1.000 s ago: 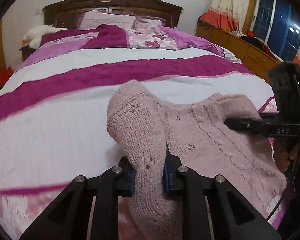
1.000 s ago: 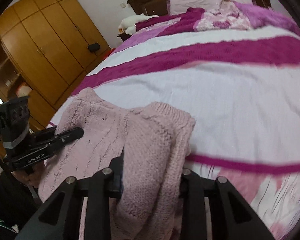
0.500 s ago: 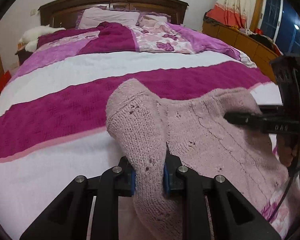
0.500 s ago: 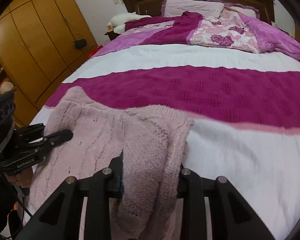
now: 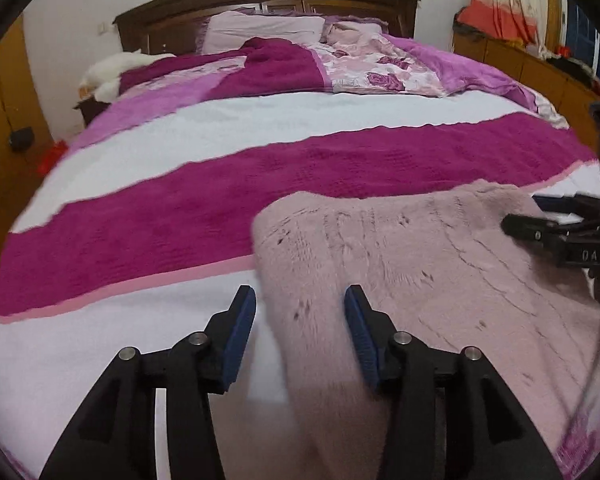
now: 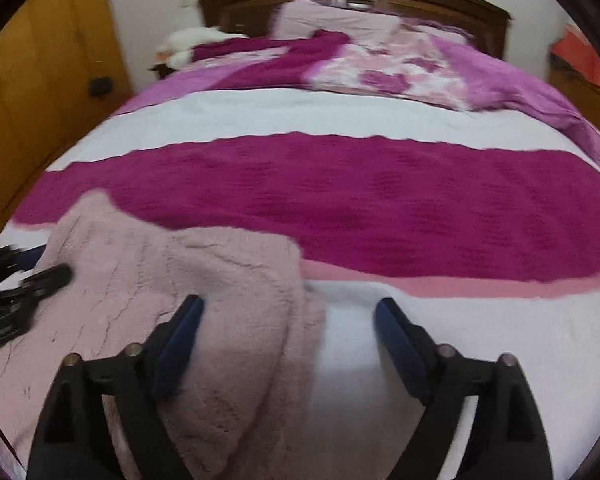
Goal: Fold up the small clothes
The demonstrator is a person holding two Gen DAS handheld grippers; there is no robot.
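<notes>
- Sweater (image 5: 420,280), pink knit, lies on the bed (image 5: 140,360) near its foot edge, its far edge reaching the dark magenta stripe (image 5: 260,184); left wrist view: the left claw (image 5: 300,320) is opening, pads clear of the knit, the sweater's left edge lying loose between them
- Judgement: the step looks like letting go after laying the garment down; do it well by pulling each claw straight back without snagging the knit; then check that the edges lie flat
- Only this view shows the right claw (image 5: 540,216) from the side, at the sweater's far right corner, and a wooden dresser (image 5: 520,64)
- Right wrist view: the right claw (image 6: 288,320) is opening wide, holding nothing; the sweater's right edge (image 6: 300,280) lies between its jaws
- Only here does the wardrobe (image 6: 40,100) show, and the left claw (image 6: 28,280) at the picture's left edge; blur hides finer detail
</notes>
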